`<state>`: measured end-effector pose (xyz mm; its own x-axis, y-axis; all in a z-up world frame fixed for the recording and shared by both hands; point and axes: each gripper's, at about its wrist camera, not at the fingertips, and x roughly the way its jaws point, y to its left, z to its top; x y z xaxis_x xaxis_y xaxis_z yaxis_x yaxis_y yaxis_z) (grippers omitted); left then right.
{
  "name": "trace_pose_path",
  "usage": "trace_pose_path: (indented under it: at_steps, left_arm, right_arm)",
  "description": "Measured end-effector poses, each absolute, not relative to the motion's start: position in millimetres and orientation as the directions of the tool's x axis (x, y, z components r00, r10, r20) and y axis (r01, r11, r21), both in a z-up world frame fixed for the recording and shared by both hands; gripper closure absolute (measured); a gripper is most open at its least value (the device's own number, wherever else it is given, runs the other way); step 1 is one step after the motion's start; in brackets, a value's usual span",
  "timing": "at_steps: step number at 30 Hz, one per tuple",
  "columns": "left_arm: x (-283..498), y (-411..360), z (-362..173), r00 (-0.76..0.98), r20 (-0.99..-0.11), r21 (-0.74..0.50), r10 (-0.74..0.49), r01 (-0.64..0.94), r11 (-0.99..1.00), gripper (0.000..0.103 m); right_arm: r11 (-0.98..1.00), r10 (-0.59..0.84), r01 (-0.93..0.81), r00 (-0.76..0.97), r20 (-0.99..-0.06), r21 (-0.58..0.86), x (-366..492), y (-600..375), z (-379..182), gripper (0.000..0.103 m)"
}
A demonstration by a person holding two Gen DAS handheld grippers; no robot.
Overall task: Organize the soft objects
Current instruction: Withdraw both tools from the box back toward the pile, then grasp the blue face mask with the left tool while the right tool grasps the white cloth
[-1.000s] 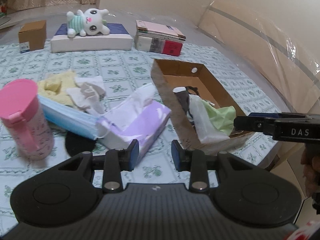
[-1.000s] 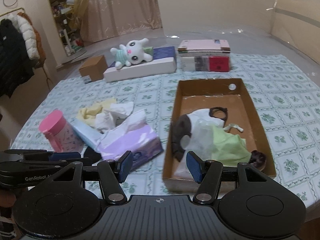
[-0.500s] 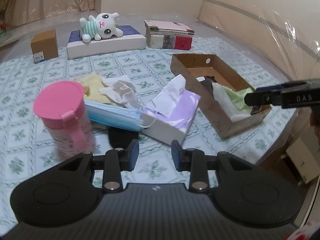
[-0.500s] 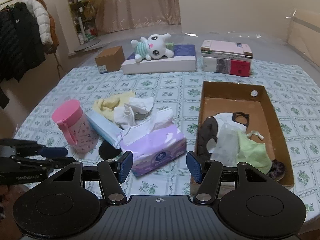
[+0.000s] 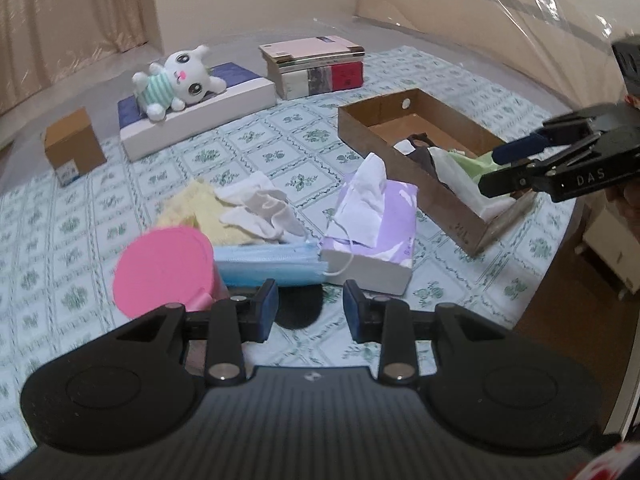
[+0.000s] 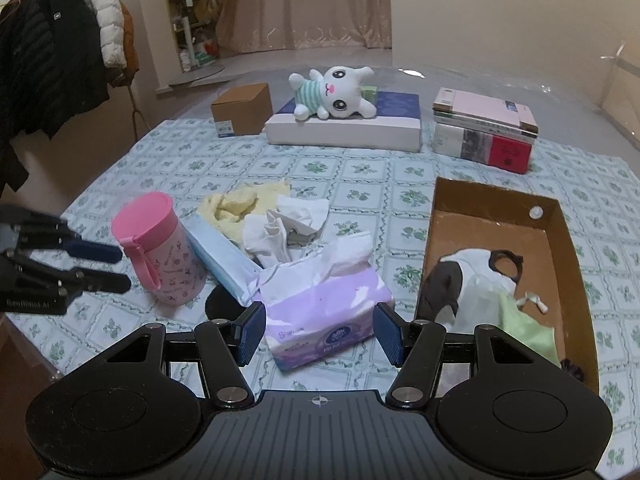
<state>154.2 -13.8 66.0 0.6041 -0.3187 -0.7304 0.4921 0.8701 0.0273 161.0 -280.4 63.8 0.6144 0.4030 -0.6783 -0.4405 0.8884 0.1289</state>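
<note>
Both tools hovered above the near edge of the worktop (image 6: 360,168), each with its jaws apart and nothing between them: the left tool (image 5: 308,312) narrowly parted, the right tool (image 6: 318,334) wider. In the middle lay a purple tissue pack (image 6: 324,312), touching a blue face mask (image 6: 224,264), with white cloths (image 6: 280,228) and a yellow cloth (image 6: 240,204) behind. The cardboard tray (image 6: 560,216) on the right held a green cloth (image 6: 528,332). A pink cup (image 6: 160,248) stood left.
</note>
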Motion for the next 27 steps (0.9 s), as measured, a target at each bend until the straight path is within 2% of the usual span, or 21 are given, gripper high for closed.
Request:
trace_pose_path:
  at_steps: [15, 18, 23, 27]
  left_arm:
    - [233, -31, 63, 0.466, -0.85, 0.251, -0.246, 0.768, 0.589, 0.068]
    - [252, -36, 65, 0.406, -0.885, 0.24, -0.229, 0.817, 0.524, 0.062]
    - [272, -52, 57, 0.346, -0.919, 0.258, -0.19, 0.891, 0.374, 0.041]
    - [290, -61, 41, 0.274, -0.95, 0.226, -0.153, 0.935, 0.271, 0.041]
  right_arm:
    - [0.817, 0.442, -0.573, 0.553, -0.706, 0.064, 216, -249, 61, 0.044]
    - [0.795, 0.453, -0.603, 0.529, -0.718, 0.057, 229, -241, 57, 0.044]
    - [0.776, 0.456, -0.629, 0.51, -0.729, 0.046, 250, -229, 50, 0.044]
    - [0.76, 0.464, -0.648, 0.489, -0.739, 0.047, 266, -221, 43, 0.044]
